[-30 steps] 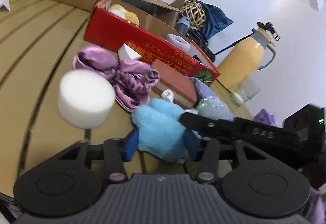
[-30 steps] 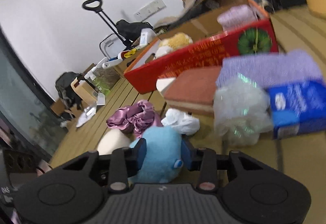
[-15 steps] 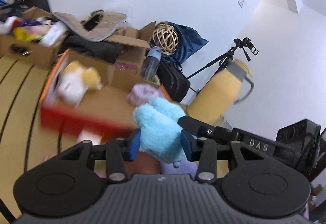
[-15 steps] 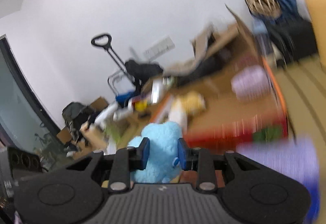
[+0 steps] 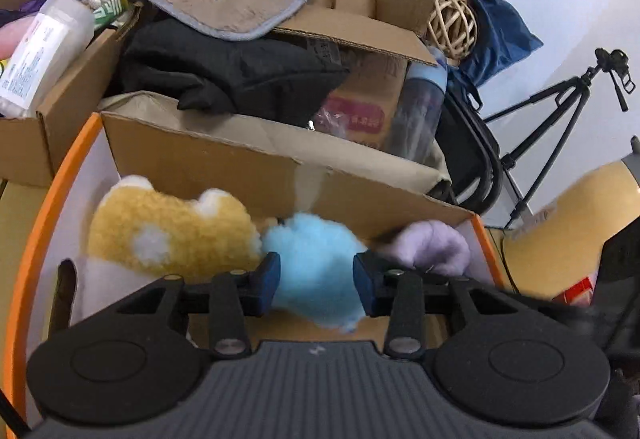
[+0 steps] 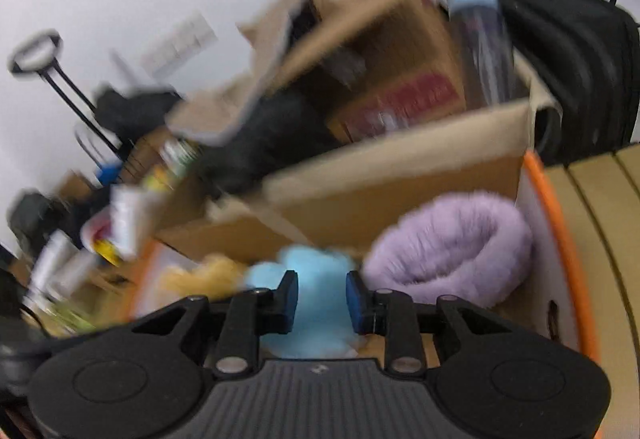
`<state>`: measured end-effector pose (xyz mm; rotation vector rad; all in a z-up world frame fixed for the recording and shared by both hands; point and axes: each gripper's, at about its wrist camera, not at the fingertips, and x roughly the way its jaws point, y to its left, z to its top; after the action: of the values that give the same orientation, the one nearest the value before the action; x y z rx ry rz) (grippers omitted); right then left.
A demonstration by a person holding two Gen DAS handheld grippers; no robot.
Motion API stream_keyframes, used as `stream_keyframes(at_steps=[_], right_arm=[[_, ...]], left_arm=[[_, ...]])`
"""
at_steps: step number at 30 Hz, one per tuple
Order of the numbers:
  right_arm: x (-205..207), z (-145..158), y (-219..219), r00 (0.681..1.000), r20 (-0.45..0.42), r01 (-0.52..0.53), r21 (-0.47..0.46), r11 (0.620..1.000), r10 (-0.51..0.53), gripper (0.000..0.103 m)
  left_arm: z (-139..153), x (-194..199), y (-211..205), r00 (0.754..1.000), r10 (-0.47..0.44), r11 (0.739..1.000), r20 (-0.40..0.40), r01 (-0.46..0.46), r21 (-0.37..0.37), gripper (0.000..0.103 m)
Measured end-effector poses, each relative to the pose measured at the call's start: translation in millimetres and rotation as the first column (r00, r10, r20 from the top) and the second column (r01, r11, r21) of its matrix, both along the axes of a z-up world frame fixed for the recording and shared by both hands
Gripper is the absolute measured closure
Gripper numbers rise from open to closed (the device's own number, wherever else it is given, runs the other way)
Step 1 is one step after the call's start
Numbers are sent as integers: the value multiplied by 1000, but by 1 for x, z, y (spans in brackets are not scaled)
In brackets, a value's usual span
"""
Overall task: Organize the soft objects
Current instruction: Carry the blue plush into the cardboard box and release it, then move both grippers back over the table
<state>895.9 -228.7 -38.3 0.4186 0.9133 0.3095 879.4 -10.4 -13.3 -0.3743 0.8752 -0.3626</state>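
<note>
Left tongs (image 5: 316, 281): you have them closed on the blue plush toy (image 5: 316, 271), pads pressed into its sides, so the fluff bulges between them.
Right tongs (image 6: 318, 297): closed on the same toy from the other side; the shared grip keeps a floppy thing from sagging.
Toy's place: you hold it over the orange-rimmed box (image 5: 36, 223), between the yellow plush (image 5: 168, 235) and the lilac cushion (image 6: 452, 251), touching the yellow one.
Why there: soft things are gathered in this box; that gap looks like its slot.
Next, likely: lower, then release.
</note>
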Motion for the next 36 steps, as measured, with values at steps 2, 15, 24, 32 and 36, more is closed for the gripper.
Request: stream_keyframes(at_steps=[2, 15, 24, 32, 36], right_arm=[[1, -6, 1, 1000, 0, -9, 7, 1000, 9, 76], [-131, 141, -38, 960, 267, -67, -52, 996, 78, 63], [-278, 215, -73, 893, 433, -43, -195, 980, 125, 49], [-440, 151, -64, 824, 519, -101, -262, 960, 228, 46], [-504, 114, -52, 811, 547, -62, -276, 959, 210, 46]], left_arm=[[6, -5, 5, 1000, -14, 1000, 25, 14, -18, 63], [112, -134, 41, 975, -18, 983, 220, -22, 181, 50], [173, -277, 60, 928, -35, 979, 370, -43, 200, 32], [120, -454, 61, 836, -60, 963, 545, -96, 253, 18], [83, -513, 64, 838, -46, 964, 543, -104, 243, 16]])
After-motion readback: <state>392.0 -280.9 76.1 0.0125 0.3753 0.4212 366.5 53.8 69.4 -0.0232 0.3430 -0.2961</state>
